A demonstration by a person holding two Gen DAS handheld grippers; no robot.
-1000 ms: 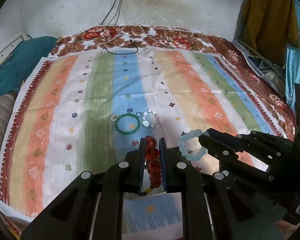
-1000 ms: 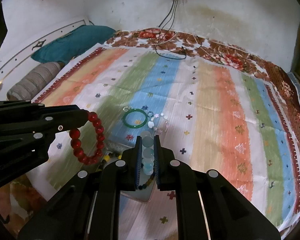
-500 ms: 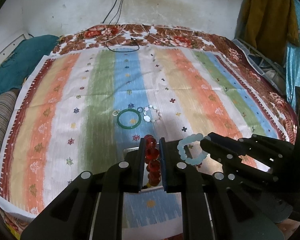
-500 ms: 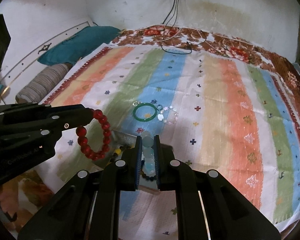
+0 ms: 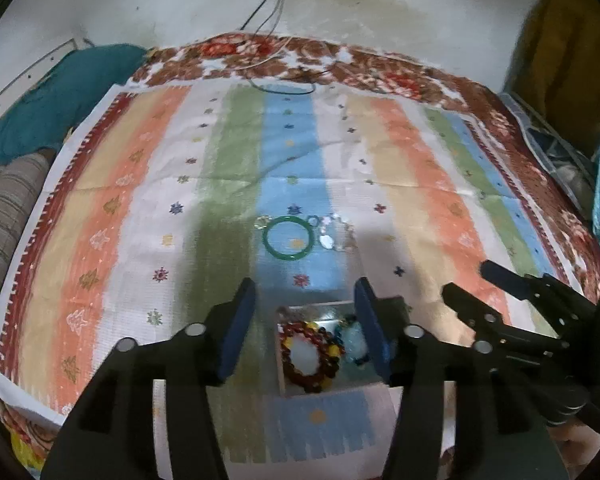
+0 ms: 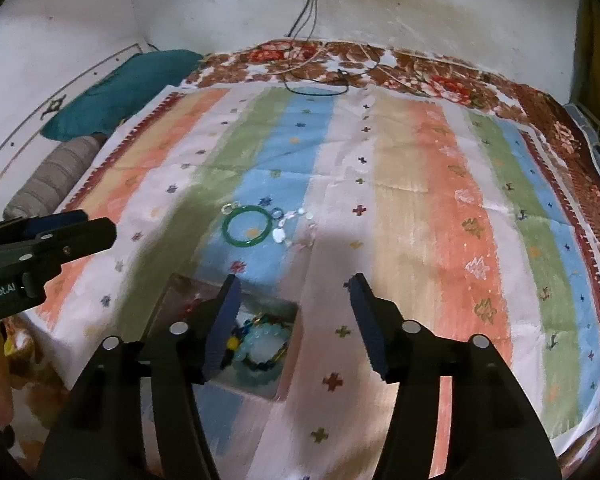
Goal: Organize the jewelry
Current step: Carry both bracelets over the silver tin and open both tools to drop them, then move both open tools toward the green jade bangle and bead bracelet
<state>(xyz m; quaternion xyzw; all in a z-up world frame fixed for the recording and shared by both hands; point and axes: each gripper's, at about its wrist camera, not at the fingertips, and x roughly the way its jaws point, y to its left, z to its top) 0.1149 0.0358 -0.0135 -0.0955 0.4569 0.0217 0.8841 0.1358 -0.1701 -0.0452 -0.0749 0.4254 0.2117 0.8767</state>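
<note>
From the left wrist camera, the left gripper (image 5: 306,320) has just been opening and its fingers now stand spread with nothing between the pads; below the gap a small open box (image 5: 288,384) sits on the striped cloth (image 5: 420,184), and the red bead bracelet (image 5: 310,354) lies inside it, with pale blue beads (image 5: 354,336) beside it in the same box. Farther up the cloth lie a green bangle (image 5: 287,238) and, just to its right, a clear bead bracelet (image 5: 338,236). The right gripper (image 5: 466,282) shows at the right edge, fingers apart. From the right wrist camera, the right gripper (image 6: 294,312) has likewise just been opening, fingers spread and empty, above the box (image 6: 290,344), where the pale blue bracelet (image 6: 266,342) rests among darker beads. The green bangle (image 6: 248,227) lies beyond, and the left gripper (image 6: 88,224) reaches in from the left edge.
</note>
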